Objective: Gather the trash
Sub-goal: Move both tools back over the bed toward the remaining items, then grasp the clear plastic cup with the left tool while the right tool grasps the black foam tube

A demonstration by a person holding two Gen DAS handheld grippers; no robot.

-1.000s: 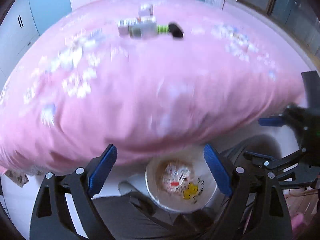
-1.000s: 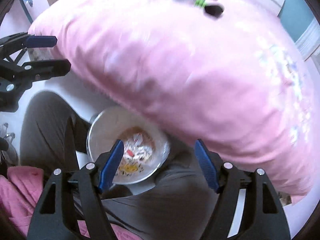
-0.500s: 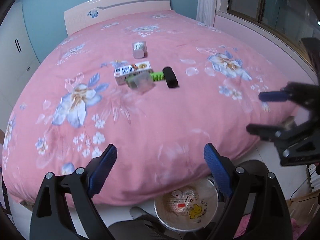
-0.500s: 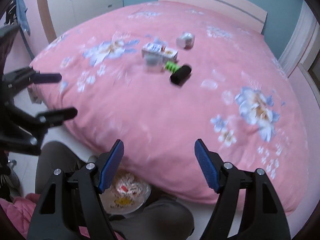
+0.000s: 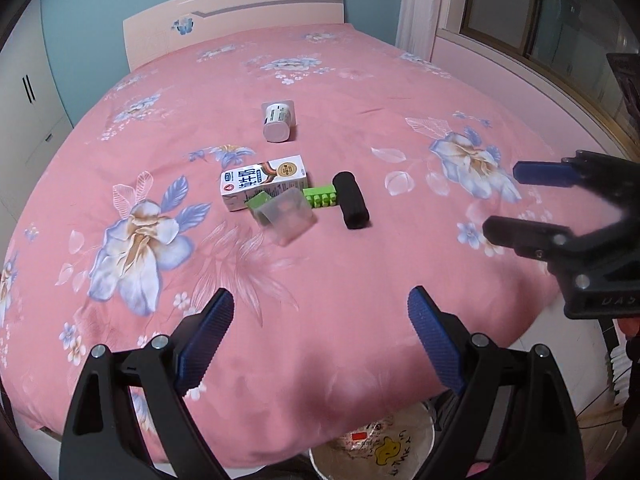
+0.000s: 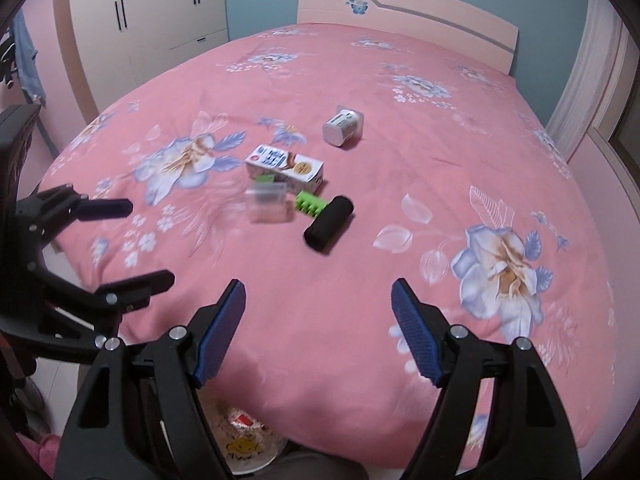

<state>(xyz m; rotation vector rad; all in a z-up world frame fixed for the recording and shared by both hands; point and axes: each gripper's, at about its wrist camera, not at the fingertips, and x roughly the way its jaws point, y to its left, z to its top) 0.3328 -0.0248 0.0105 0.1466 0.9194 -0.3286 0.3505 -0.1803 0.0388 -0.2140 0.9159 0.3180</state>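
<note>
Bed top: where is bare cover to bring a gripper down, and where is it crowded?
Crowded mid-bed: milk carton, clear cup, green piece and black roll lie bunched together; the yogurt pot lies apart, toward the headboard. Bare cover runs from that cluster to the near edge, ahead of the left gripper and right gripper, and along both sides.

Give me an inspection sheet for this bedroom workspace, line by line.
Surface: pink flowered bedspread, smooth.
Job's things: milk carton lying flat; yogurt cup on its side beyond it; clear plastic cup, blurred; green comb; black roll touching the comb; bin on the floor at the bed's foot, wrappers inside.
Clutter: nothing seen.
Grippers: left tongs open, empty; right tongs opening, nothing between them; both short of the trash.
Cables: thin wire on the floor, right edge.
Surroundings: headboard, wardrobe, window.
</note>
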